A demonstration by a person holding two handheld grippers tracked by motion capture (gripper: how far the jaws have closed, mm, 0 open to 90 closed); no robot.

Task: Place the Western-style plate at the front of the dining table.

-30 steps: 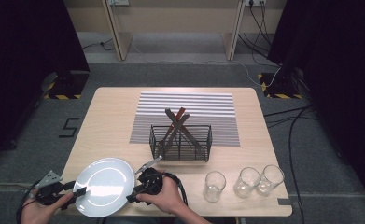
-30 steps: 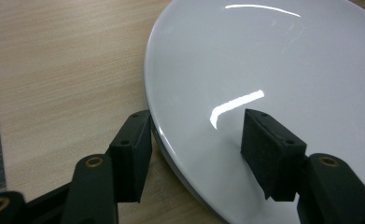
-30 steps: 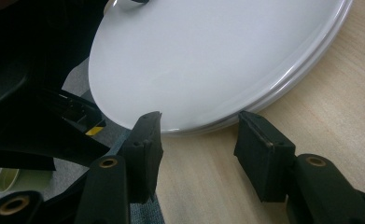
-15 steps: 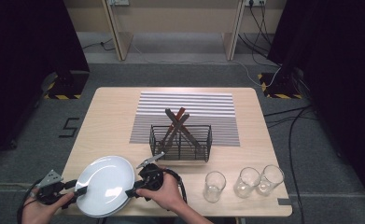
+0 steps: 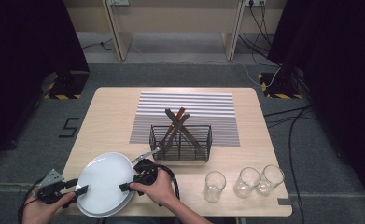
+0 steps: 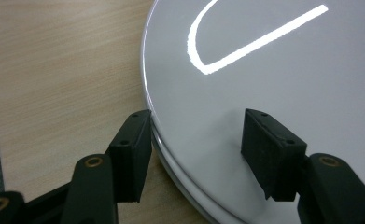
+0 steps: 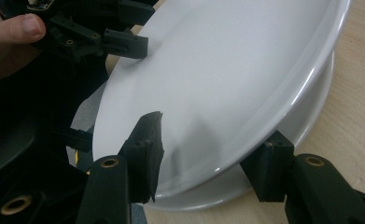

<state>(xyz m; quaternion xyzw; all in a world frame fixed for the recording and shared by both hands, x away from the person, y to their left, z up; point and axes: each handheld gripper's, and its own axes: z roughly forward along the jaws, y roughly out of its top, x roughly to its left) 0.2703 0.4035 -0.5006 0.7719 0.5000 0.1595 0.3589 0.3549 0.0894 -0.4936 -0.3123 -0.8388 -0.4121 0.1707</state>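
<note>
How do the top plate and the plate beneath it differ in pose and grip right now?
The top plate is tilted, one edge raised; the lower plate lies flat on the table. The right gripper and left gripper straddle the top plate's rim; neither holds the lower plate. Both are plain white and round.

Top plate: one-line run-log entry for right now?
top plate | both grippers straddle rim: left gripper, right gripper | right edge raised off lower plate

The high view looks forward and down from above the person's side, far enough back to take in the whole tabletop. Each claw's camera rides just behind its own jaws, looking along them at very close range. All three share the white plate, which lies between the left claw and the right claw.
</note>
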